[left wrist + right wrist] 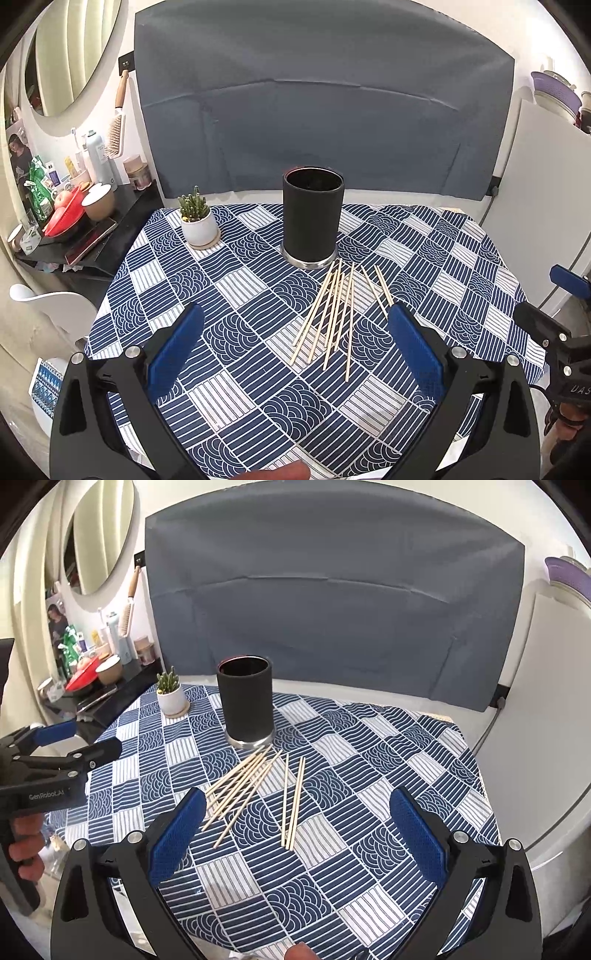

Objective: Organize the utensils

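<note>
Left wrist view takes in a table (207,273) under a blue-and-white patterned cloth, with a grey sheet (321,110) hung on the wall behind it. Toward the far side of the table stands a black holder (313,218), upright on a metal base, its mouth open and dark inside. Left of the holder sits a small cactus pot (199,223) on a coaster. Just in front of the holder lie the chopsticks (332,317), loose on the cloth: a fanned bundle whose far tips come close to the holder's base, and a smaller group a little to the right of it. Both tools hover nearer the camera than the chopsticks, holding nothing. The left gripper (295,332) has its blue pads spread wide apart; the right gripper (297,816) is likewise spread wide.
</note>
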The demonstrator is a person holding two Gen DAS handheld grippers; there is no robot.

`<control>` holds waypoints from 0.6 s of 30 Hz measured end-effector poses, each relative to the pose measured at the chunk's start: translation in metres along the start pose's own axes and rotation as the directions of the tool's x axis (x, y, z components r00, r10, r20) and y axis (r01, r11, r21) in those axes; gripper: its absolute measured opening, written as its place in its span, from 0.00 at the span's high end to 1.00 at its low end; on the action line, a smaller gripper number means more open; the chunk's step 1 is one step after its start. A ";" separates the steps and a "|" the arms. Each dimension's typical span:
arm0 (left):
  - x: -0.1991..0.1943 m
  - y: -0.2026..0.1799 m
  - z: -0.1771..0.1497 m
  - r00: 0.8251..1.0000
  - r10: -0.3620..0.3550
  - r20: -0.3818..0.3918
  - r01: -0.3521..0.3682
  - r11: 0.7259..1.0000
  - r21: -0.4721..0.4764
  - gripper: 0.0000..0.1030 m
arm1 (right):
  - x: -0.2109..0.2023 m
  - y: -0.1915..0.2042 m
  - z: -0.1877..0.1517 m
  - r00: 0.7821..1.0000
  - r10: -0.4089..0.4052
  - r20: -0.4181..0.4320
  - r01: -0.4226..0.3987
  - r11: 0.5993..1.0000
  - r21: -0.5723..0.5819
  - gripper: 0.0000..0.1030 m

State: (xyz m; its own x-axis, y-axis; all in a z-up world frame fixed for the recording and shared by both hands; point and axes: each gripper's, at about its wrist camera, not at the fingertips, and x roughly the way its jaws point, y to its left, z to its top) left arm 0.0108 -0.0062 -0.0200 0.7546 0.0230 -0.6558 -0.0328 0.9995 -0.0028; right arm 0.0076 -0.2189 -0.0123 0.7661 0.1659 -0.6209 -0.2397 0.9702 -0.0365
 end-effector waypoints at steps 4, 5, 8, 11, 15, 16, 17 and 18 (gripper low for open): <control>-0.003 0.000 0.001 1.000 0.013 0.005 -0.013 1.000 0.017 0.05 | 0.001 0.001 0.001 1.000 0.006 0.004 -0.006 1.000 -0.004 0.07; -0.003 0.001 0.001 1.000 0.013 0.005 -0.013 1.000 0.019 0.06 | 0.001 0.002 0.001 1.000 0.002 0.004 -0.002 1.000 -0.009 0.07; -0.002 0.003 0.003 1.000 0.006 -0.005 -0.006 1.000 0.019 0.06 | 0.002 0.004 0.002 1.000 0.006 0.001 -0.006 1.000 -0.013 0.07; 0.001 0.006 0.003 1.000 0.005 -0.011 -0.004 1.000 0.014 0.06 | 0.002 0.008 0.002 1.000 0.011 -0.007 -0.011 1.000 -0.016 0.07; 0.002 0.007 0.003 1.000 0.007 -0.015 -0.006 1.000 0.014 0.06 | 0.003 0.011 0.002 1.000 0.013 -0.013 -0.013 1.000 -0.021 0.07; 0.003 0.007 0.004 1.000 0.007 -0.016 -0.007 1.000 0.017 0.06 | 0.003 0.010 0.002 1.000 0.017 -0.018 -0.018 1.000 -0.014 0.07; 0.003 0.008 0.004 1.000 0.006 -0.017 -0.006 1.000 0.020 0.06 | 0.004 0.010 0.001 1.000 0.015 -0.020 -0.015 1.000 -0.008 0.07; 0.003 0.008 0.004 1.000 0.003 -0.017 -0.002 1.000 0.022 0.06 | 0.004 0.009 0.002 1.000 0.004 -0.019 -0.005 1.000 -0.006 0.07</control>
State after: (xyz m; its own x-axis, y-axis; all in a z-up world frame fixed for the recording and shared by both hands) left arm 0.0154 0.0023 -0.0193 0.7434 0.0254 -0.6683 -0.0203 0.9997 0.0154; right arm 0.0096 -0.2090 -0.0141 0.7535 0.1668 -0.6360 -0.2468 0.9683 -0.0384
